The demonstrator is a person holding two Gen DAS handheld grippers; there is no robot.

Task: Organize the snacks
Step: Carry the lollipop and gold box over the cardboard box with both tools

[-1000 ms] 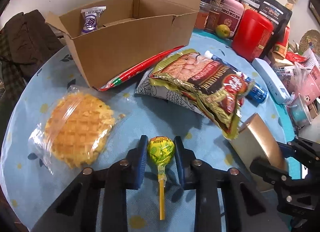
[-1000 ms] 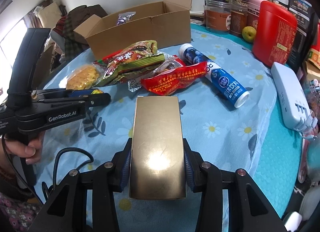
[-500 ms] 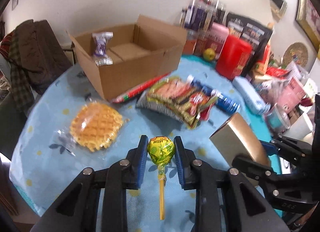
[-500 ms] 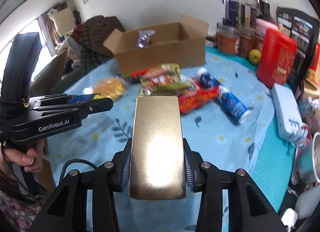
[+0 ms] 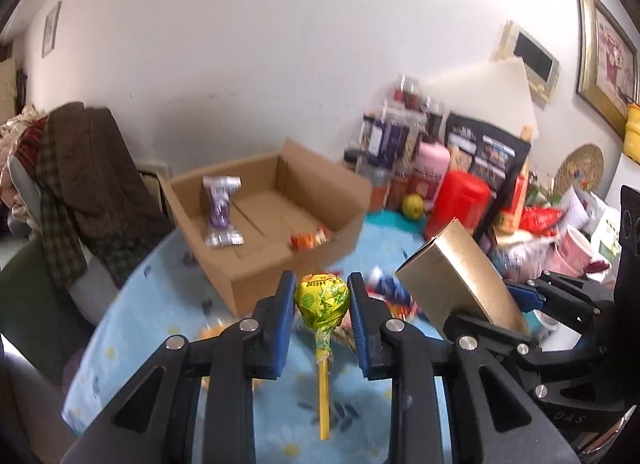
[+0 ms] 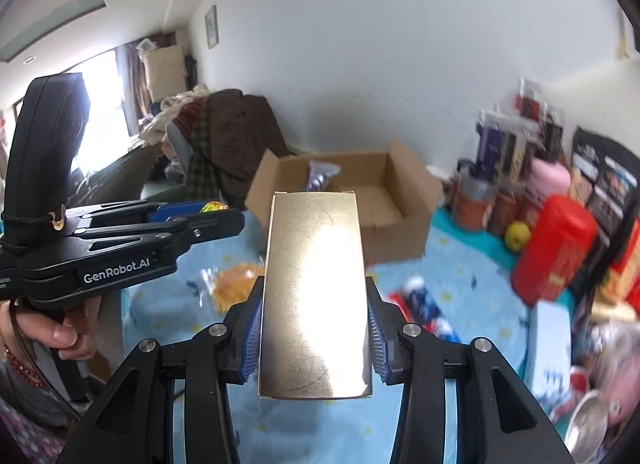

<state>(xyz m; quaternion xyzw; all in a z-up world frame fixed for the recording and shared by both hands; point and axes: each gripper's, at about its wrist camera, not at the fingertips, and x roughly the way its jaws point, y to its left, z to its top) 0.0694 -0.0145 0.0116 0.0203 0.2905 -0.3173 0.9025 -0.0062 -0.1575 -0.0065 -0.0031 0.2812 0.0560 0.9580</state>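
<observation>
My left gripper [image 5: 321, 300] is shut on a yellow-green lollipop [image 5: 321, 298], its yellow stick hanging down, held high above the table. My right gripper [image 6: 314, 324] is shut on a shiny gold box [image 6: 314, 288], also raised; the box shows at the right of the left wrist view [image 5: 460, 284]. The open cardboard box [image 5: 280, 215] stands ahead on the blue tablecloth, holding a purple packet [image 5: 220, 211] and a small red-orange packet [image 5: 308, 240]. In the right wrist view the cardboard box [image 6: 400, 215] lies beyond the gold box, and my left gripper [image 6: 212, 211] is at the left.
A waffle in clear wrap [image 6: 236, 284] and a blue drink bottle [image 6: 424, 300] lie on the tablecloth [image 6: 460, 264]. A red canister [image 5: 456, 203], jars, a green apple [image 5: 412, 205] and dark snack bags crowd the back right. A chair with dark clothes [image 5: 80, 175] stands left.
Both grippers have risen well above the table and tilted up towards the cardboard box, each still holding its item. The table snacks have dropped low in both views.
</observation>
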